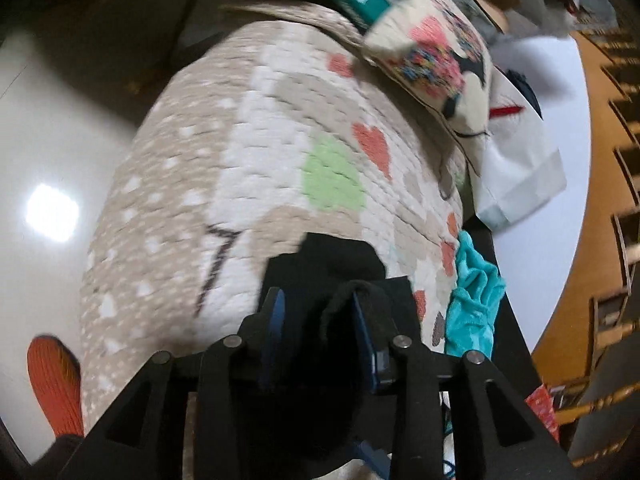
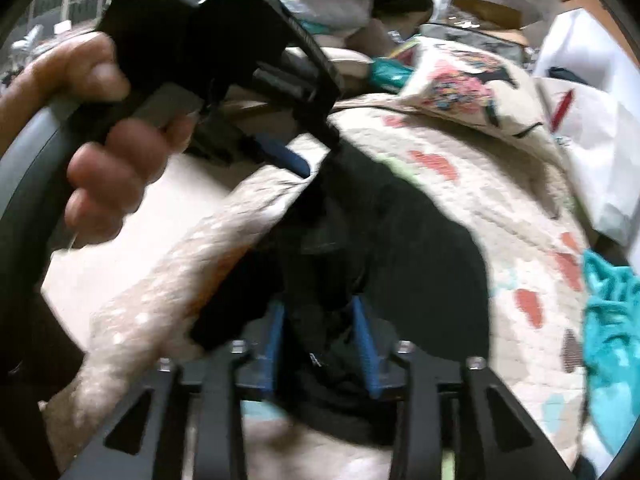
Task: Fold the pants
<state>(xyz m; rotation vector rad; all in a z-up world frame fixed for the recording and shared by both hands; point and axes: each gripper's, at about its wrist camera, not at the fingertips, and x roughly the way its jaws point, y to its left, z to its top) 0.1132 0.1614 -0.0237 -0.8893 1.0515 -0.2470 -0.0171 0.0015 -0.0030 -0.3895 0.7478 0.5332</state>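
Note:
The black pants (image 2: 400, 240) hang and lie over a beige quilted blanket with hearts (image 1: 240, 160). In the left wrist view my left gripper (image 1: 318, 312) has black cloth (image 1: 332, 264) bunched between its blue pads. In the right wrist view my right gripper (image 2: 318, 320) is shut on a fold of the pants. The left gripper also shows in the right wrist view (image 2: 304, 156), held by a hand (image 2: 100, 140), gripping the far edge of the pants. The frames are blurred.
A patterned cushion (image 1: 436, 52) and a white bag (image 1: 520, 152) lie at the blanket's far side. A turquoise cloth (image 1: 472, 292) sits at the right edge. A pale glossy floor (image 1: 52, 140) is on the left; wooden chairs (image 1: 612, 240) stand on the right.

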